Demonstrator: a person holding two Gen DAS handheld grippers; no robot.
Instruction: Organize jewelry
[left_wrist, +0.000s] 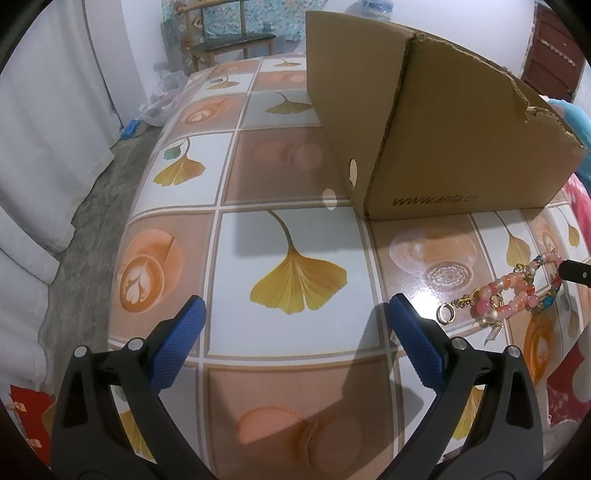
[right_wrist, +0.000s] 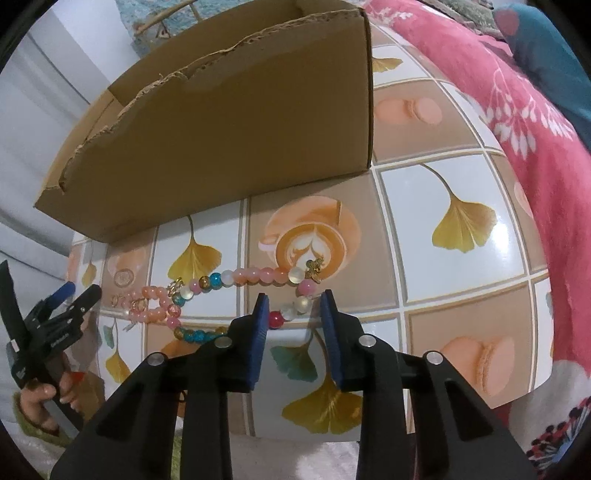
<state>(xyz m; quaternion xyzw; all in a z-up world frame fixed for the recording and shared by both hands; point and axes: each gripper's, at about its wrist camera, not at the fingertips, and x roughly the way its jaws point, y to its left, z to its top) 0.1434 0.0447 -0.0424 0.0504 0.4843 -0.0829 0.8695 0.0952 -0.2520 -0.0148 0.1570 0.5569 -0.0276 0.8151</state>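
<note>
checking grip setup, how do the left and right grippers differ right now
The left gripper has its fingers spread wide over bare tablecloth, nothing between them. The right gripper has its fingers much narrower, bracketing the beaded bracelet. Both have blue pads and point down at the table.

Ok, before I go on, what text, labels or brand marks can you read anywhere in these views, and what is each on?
"www.anta.cn" printed on the side of the cardboard box.
Small white lettering on the left gripper body in the right wrist view: too small and blurred to read.
No other text is readable.
</note>
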